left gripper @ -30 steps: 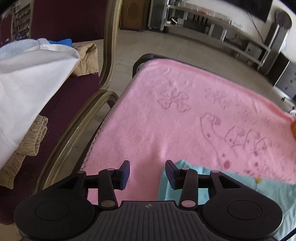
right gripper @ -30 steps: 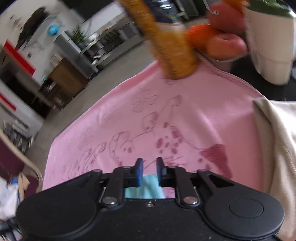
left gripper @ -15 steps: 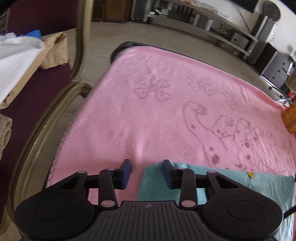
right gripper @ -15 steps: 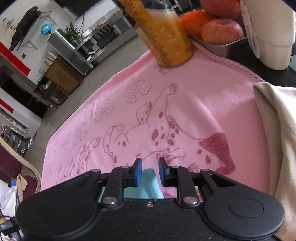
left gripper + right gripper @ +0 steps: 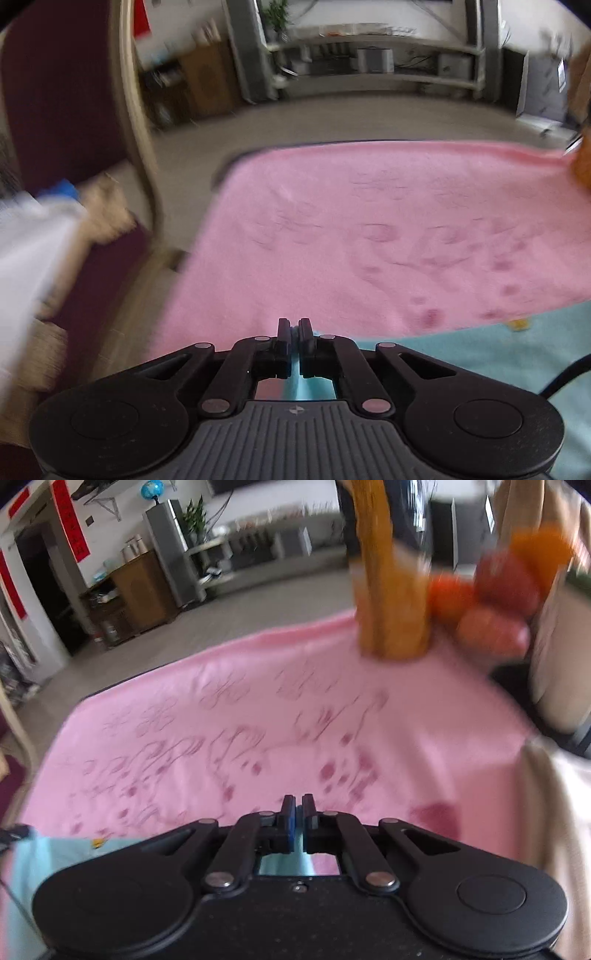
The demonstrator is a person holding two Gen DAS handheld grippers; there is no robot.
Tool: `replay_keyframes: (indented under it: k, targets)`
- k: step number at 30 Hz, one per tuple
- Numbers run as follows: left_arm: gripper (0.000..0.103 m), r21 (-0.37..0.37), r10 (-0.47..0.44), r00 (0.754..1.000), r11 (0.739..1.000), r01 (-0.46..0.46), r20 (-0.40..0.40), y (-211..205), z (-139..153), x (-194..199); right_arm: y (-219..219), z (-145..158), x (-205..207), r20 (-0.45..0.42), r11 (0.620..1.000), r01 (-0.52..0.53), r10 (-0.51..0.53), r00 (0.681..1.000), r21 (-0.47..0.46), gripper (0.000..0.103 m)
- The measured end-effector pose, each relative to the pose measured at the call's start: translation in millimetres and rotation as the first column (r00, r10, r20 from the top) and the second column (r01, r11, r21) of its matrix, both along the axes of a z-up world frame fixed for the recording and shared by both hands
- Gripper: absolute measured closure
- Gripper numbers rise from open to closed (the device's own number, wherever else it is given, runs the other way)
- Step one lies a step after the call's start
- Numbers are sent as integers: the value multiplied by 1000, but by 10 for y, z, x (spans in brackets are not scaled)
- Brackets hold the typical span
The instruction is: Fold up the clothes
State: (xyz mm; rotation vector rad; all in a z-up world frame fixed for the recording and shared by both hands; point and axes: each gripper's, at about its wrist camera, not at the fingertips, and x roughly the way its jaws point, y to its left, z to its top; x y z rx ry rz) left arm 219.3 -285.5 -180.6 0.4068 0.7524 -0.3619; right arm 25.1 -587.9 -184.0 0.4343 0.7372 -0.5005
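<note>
A light teal garment (image 5: 461, 350) lies on a pink blanket (image 5: 369, 236) printed with dogs and bones. My left gripper (image 5: 294, 326) is shut on the garment's near left edge; teal cloth shows pinched between the pads. In the right wrist view the same teal garment (image 5: 55, 853) stretches off to the left, and my right gripper (image 5: 297, 803) is shut on its right edge over the pink blanket (image 5: 258, 720). Both views are blurred by motion.
A chair (image 5: 74, 258) with dark red upholstery and a pile of white and tan clothes (image 5: 33, 240) stands left. An orange basket (image 5: 391, 590) and fruit (image 5: 491, 598) sit at the blanket's far right. A cream cloth (image 5: 565, 812) lies right.
Both grippers closed onto the teal garment's edge. Each rolled so the blanket now looks level, and the left one slid right along the edge.
</note>
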Motion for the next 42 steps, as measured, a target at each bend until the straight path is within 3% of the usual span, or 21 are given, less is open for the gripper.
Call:
replay_keyframes:
  k: [2,6,7,8,10,14,16,18,20,25,28,30,31,33,35,36,37,38,39,41,42]
  targets:
    - [100,41,14,999,999,-12,-29,0,-120,47,-10,-68,22,-46,999,17,-19,999,-34,101]
    - [98,83,13,1000,996,-12,-10,-27,-171,26,-152,-227,-13,-104,996,85,-86,991,-12,103]
    - [90,76,25,1000,997,-23,-14,-4,-161,42,-193,-243,-36,-106,994,106,-106,989,-7,103]
    - [81,65,51,999,997,-50,-19,40,-141,69,-227,-235,-78,-92,992,124,-121,988,23,103]
    - [75,27,111,993,994,-110,-48,169,-87,130,-293,-213,-165,-62,983,159,-153,986,89,100]
    - [77,12,268,959,963,-268,-95,509,36,174,-327,-62,-401,19,957,206,-214,977,203,98]
    - [77,-36,283,946,956,-293,-160,702,120,120,-278,58,-549,56,947,201,-222,974,249,94]
    - [74,-100,256,946,955,-279,-200,853,206,-22,-208,196,-706,99,942,174,-210,973,286,86]
    - [61,-149,228,948,953,-264,-222,1000,261,-203,-129,321,-868,151,941,132,-187,971,311,77]
    - [65,-285,161,934,923,-257,-319,1144,246,-373,101,315,-1252,222,910,49,-153,963,412,72]
    - [74,-354,87,956,916,-186,-279,1027,307,-408,77,147,-1171,187,878,36,-141,972,477,73]
    - [74,-395,-7,967,913,-98,-255,875,333,-471,71,54,-1047,190,854,6,-122,974,519,73]
    - [73,-384,-41,968,921,-59,-246,782,305,-499,64,1,-967,198,839,-11,-116,973,544,73]
    - [72,-293,-70,970,956,-1,-234,575,185,-546,61,-100,-796,205,818,-41,-96,974,574,73]
    - [72,-169,-29,971,986,-12,-238,490,33,-557,89,-196,-629,193,810,-63,-62,979,582,73]
    - [67,-105,10,971,994,-37,-239,499,-33,-545,71,-255,-576,175,805,-55,-62,983,590,73]
    - [57,-55,45,970,997,-60,-238,521,-74,-537,50,-315,-525,156,800,-44,-63,986,599,73]
    - [56,-36,70,969,996,-81,-235,578,-60,-538,5,-375,-513,129,794,-14,-82,988,607,73]
    - [57,-15,97,967,994,-104,-236,634,-59,-535,-44,-432,-531,96,792,33,-115,989,610,78]
    - [53,2,135,963,990,-138,-233,733,-54,-533,-208,-487,-686,61,782,156,-240,969,604,103]
    - [53,14,151,962,988,-152,-227,767,-52,-540,-292,-513,-766,45,771,217,-303,952,599,103]
